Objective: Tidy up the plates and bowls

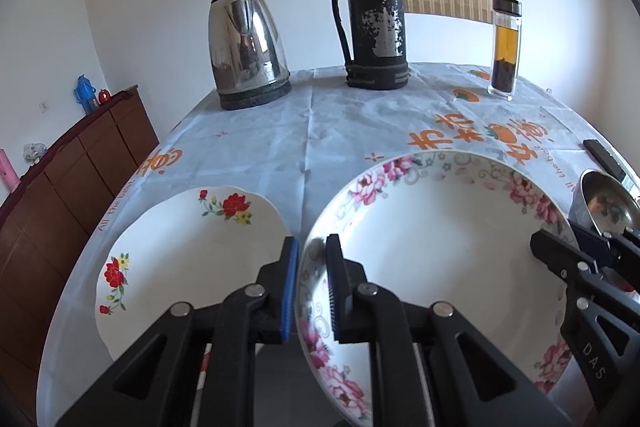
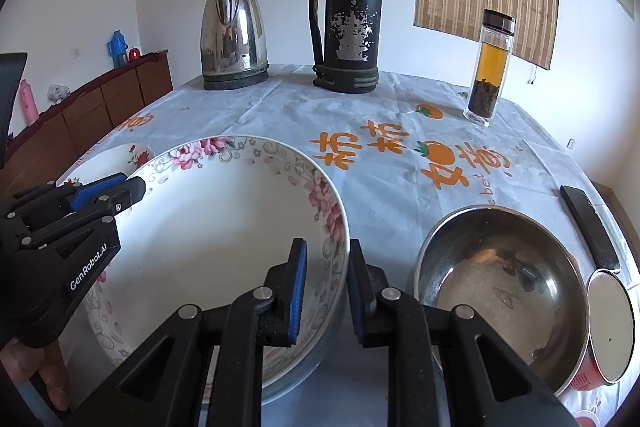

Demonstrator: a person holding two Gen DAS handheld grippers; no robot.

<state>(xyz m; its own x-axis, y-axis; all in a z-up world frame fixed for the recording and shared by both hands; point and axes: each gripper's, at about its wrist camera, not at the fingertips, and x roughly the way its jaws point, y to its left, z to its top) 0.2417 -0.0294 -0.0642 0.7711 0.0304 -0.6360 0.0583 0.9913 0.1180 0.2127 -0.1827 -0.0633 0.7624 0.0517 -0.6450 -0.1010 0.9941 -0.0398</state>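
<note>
A large white bowl with pink flowers is held between both grippers just above the table. My left gripper is shut on its left rim; it also shows in the right wrist view. My right gripper is shut on its right rim and shows at the right of the left wrist view. A white plate with red flowers lies to the left. A steel bowl sits to the right.
A steel kettle, a worn black thermos and a glass tea bottle stand at the back. A black remote and a red tin are at the right edge. A wooden cabinet stands left.
</note>
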